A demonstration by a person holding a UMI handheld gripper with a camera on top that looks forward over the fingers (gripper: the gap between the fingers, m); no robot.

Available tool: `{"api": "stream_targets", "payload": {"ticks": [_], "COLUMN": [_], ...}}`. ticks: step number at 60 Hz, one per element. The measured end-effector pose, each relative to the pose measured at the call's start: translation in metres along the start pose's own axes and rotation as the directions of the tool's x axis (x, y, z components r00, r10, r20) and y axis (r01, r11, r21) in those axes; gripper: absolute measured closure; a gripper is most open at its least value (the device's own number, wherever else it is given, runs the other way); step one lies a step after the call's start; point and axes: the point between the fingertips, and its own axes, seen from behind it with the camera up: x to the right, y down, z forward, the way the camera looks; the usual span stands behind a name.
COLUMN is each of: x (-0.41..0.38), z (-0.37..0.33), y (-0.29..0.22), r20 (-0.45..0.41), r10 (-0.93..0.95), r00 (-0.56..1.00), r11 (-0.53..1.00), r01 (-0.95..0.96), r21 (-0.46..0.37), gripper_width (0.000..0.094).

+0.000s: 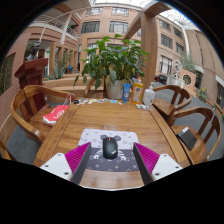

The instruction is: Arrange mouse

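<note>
A black computer mouse [110, 148] lies on a grey patterned mouse mat [94, 137] on the wooden table [70, 128]. My gripper [112, 157] is open, with its pink pads [77, 157] spread wide at either side. The mouse stands between the fingers with a clear gap on both sides, resting on the mat.
A red book [56, 114] lies on the table's left. A potted green plant [112, 62], a yellow bottle [137, 92] and a white bottle [149, 96] stand at the far edge. Wooden chairs [25, 100] stand left and right [197, 128].
</note>
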Motion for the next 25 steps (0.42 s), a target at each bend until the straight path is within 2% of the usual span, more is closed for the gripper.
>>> {"api": "stream_targets", "payload": {"ticks": [25], "x": [-0.008], "z": [-0.060], "y": [0.018], "r20": [0.032], "r10": [0.009], "r00": [0.999], "r11": [1.000], "r01": [-0.010], "r21": [0.013], "gripper_width": [0.0083]}}
